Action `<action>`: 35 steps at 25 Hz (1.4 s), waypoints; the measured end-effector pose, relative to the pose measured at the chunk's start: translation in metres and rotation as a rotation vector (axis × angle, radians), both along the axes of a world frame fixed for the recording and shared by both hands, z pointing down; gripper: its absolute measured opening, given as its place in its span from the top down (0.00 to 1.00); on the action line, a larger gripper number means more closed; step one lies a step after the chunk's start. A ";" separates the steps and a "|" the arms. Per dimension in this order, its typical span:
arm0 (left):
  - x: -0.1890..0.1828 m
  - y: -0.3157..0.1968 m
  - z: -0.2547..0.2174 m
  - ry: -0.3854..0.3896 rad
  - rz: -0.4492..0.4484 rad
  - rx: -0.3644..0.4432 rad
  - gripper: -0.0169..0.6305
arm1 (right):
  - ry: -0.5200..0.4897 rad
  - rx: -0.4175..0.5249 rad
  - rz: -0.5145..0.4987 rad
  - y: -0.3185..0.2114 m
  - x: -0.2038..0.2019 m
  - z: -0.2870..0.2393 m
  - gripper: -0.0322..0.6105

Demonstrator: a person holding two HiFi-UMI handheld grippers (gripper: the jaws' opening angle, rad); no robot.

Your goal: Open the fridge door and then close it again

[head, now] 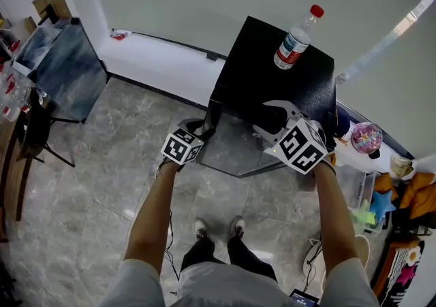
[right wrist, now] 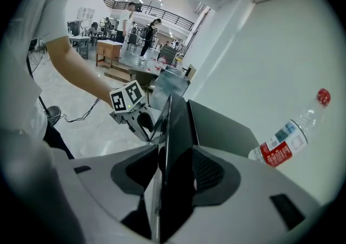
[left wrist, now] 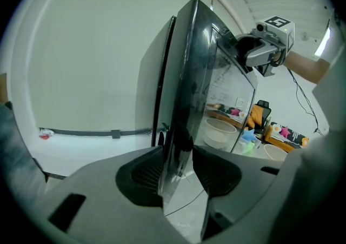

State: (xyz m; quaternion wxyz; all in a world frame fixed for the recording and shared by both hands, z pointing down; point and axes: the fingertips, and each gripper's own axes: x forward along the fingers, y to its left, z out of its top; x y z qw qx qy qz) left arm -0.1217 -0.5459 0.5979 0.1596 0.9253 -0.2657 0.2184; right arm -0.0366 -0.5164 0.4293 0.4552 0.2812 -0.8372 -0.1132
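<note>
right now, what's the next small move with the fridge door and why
Probably pull gently toward you: the left hand-held gripper and right hand-held gripper each clamp the edge of the fridge door, which looks shut or barely ajar. Go easy; a water bottle stands on top.

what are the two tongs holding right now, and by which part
Both hold the fridge door by its top edge: the left tongs clamp it near the left corner, the right tongs near the right corner.

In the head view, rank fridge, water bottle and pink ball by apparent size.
1. fridge
2. water bottle
3. pink ball; it seems farther from the camera than the bottle, so that pair is unsure.
</note>
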 end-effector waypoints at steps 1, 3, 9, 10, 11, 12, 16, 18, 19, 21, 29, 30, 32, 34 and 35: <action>0.000 0.000 0.000 0.002 -0.003 -0.001 0.72 | -0.002 -0.001 -0.002 0.000 0.000 0.000 0.65; 0.000 -0.001 0.000 0.005 -0.007 -0.006 0.72 | -0.010 -0.003 -0.008 -0.001 0.000 0.000 0.65; 0.000 0.000 -0.002 0.009 -0.038 -0.014 0.72 | -0.021 -0.006 -0.016 0.001 0.000 -0.002 0.65; 0.000 0.000 -0.001 0.011 -0.048 -0.016 0.72 | -0.025 -0.007 -0.020 0.001 0.000 -0.002 0.66; 0.001 0.000 -0.001 0.012 -0.058 -0.017 0.72 | -0.028 -0.006 -0.023 0.001 0.000 -0.002 0.66; 0.001 0.001 -0.001 0.012 -0.065 -0.020 0.72 | -0.030 -0.003 -0.024 0.001 0.001 -0.002 0.66; 0.001 -0.002 -0.003 0.008 -0.091 -0.028 0.71 | -0.032 0.020 -0.026 0.001 0.001 -0.003 0.65; 0.002 -0.001 -0.002 0.017 -0.112 -0.036 0.71 | -0.031 0.022 -0.030 0.001 0.001 -0.002 0.65; 0.002 0.000 -0.002 0.018 -0.119 -0.040 0.71 | -0.030 0.020 -0.031 0.001 0.002 -0.002 0.65; 0.003 0.001 -0.002 0.015 -0.125 -0.043 0.71 | -0.032 0.015 -0.025 0.002 0.003 -0.001 0.65; 0.001 0.002 -0.002 -0.005 -0.162 -0.043 0.71 | -0.027 0.034 -0.042 0.004 0.001 -0.002 0.65; 0.001 0.002 -0.002 -0.006 -0.167 -0.044 0.71 | -0.029 0.036 -0.043 0.004 0.001 -0.002 0.65; 0.001 0.002 -0.003 -0.009 -0.174 -0.046 0.71 | -0.031 0.038 -0.045 0.004 0.001 -0.002 0.65; 0.001 0.002 -0.003 -0.018 -0.175 -0.049 0.71 | -0.033 0.036 -0.047 0.003 0.001 -0.003 0.65; 0.001 0.003 -0.003 -0.022 -0.176 -0.051 0.71 | -0.036 0.035 -0.051 0.004 0.000 -0.003 0.65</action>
